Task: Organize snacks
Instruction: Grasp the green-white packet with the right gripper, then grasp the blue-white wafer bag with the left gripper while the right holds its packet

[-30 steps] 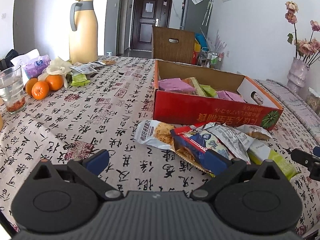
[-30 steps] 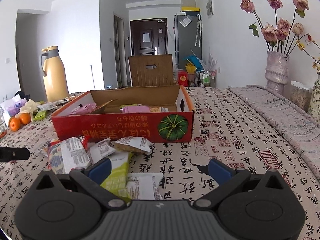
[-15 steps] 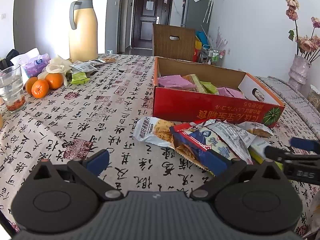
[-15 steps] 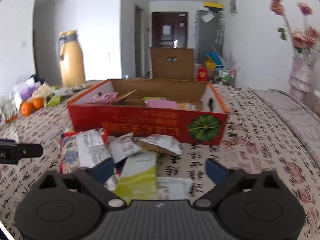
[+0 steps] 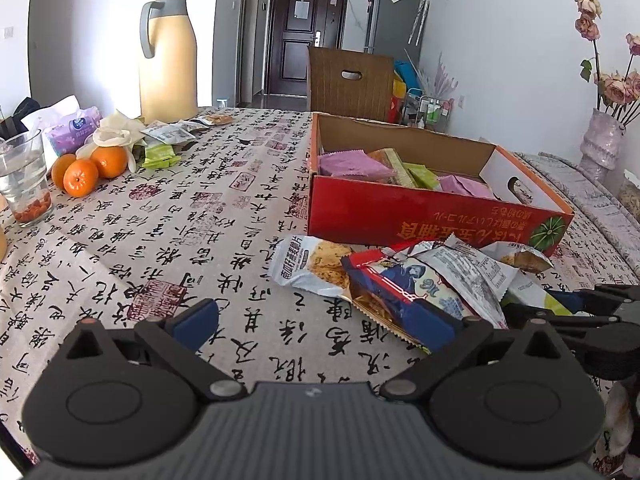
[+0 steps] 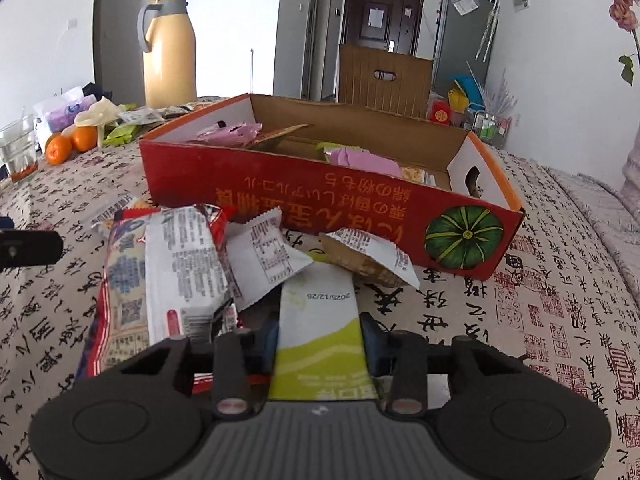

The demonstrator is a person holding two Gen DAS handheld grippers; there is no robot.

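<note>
A red cardboard box on the patterned tablecloth holds pink and green snack packets. In front of it lies a pile of loose snack packets. My right gripper is closing its jaws on a white and green snack packet at the pile's near right, and both pads press its sides. The packet still lies on the table. My left gripper is open just left of the pile, with its right finger behind a blue packet and nothing between the jaws.
A yellow thermos jug stands at the back left. Oranges, a glass, a tissue pack and more small packets lie near it. A vase of dried roses is at the right, and a brown chair back rises behind the box.
My right gripper moved left over the pile, rolled, and went from wide open to shut around the white and green packet. The left gripper stayed put.
</note>
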